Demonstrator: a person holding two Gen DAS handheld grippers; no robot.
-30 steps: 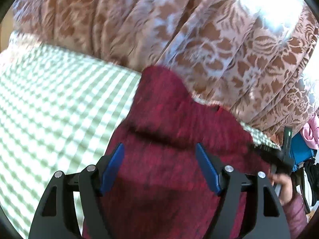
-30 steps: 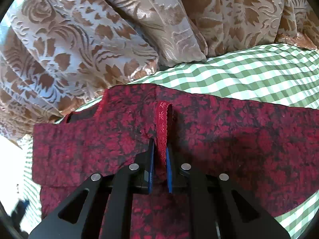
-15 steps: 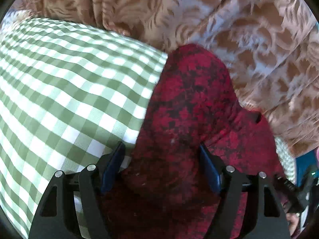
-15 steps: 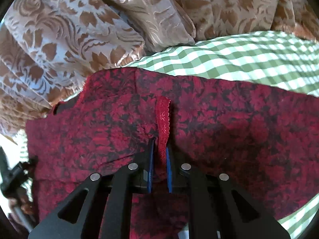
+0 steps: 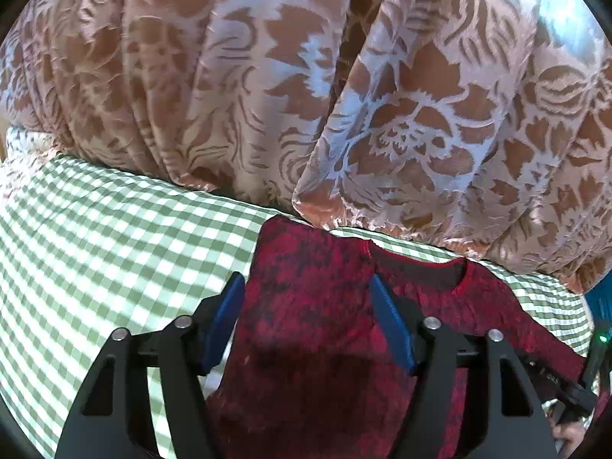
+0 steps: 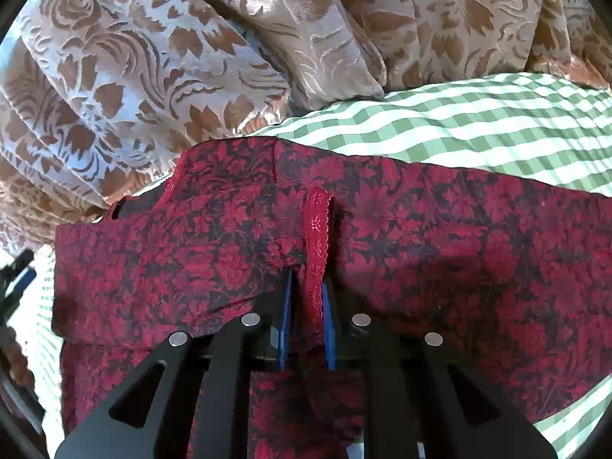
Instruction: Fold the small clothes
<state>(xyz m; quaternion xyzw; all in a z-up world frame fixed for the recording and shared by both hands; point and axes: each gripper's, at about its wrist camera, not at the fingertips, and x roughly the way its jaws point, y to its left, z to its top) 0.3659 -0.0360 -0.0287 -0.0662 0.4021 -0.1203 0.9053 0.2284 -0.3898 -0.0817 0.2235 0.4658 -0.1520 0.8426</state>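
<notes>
Clearly looked light, limp and thin: red floral garment point(image 6: 420, 252) lay on the green checked cloth point(image 6: 478, 122), best taken by its lace edge point(image 6: 317, 237). Right gripper point(image 6: 306, 317) pinched nearly closed on that lace; left gripper point(image 5: 308, 317) hung wide apart, straddling fabric ungripped.

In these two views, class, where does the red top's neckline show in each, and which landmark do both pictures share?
Left wrist view: the neckline shows right of centre, just beyond the open left tool.
Right wrist view: the neckline shows at the left, up and left of the right tool, which is shut on the top's lace trim.
Shared landmark: the floral curtain hanging over the checked cloth.
</notes>
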